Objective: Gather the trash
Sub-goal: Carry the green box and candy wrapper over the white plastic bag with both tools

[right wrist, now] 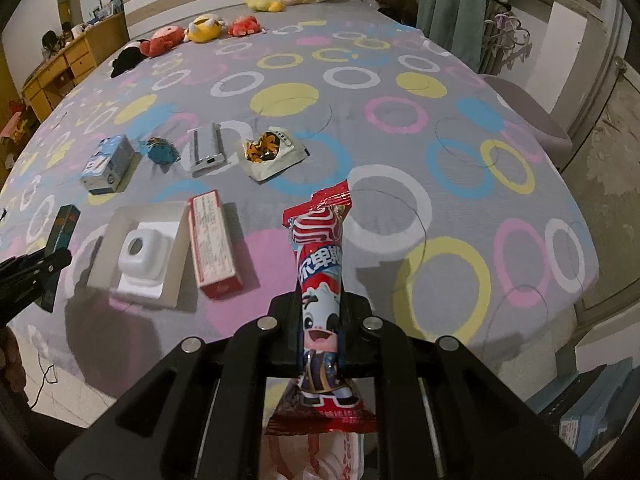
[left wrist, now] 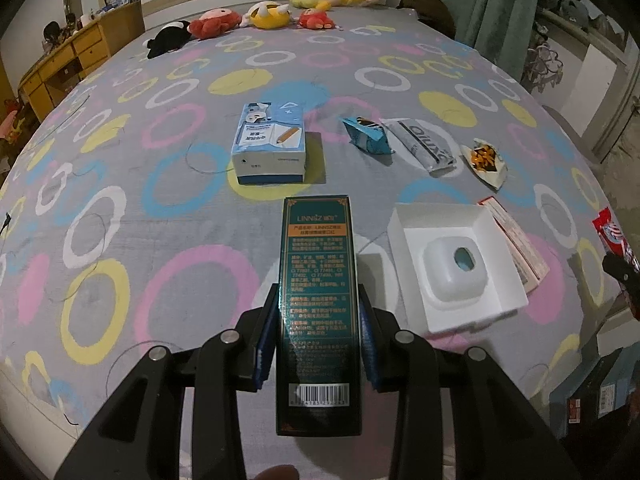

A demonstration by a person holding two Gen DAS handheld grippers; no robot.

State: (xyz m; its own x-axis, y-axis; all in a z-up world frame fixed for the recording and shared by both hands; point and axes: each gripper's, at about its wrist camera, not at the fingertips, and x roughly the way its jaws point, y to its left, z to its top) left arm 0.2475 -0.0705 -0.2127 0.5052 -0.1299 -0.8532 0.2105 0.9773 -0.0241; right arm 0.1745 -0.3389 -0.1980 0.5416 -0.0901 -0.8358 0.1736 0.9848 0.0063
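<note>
Two grippers are loaded: the left gripper (left wrist: 318, 316) clamps a tall dark-green cardboard box (left wrist: 318, 300), the right gripper (right wrist: 320, 320) a red snack wrapper (right wrist: 320, 300), both above the grey ring-patterned bed (left wrist: 160, 240).

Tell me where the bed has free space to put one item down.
Free: the wide sheet right of the orange-printed wrapper, and the stretch between the blue box and the plush toys. Crowded: the near-left part, around the white open box and red box.

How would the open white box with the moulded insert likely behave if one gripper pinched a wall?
The white box looks thin-walled and lidless, so a wall would probably flex. Likely light. Its plastic insert may slip out if tipped.
</note>
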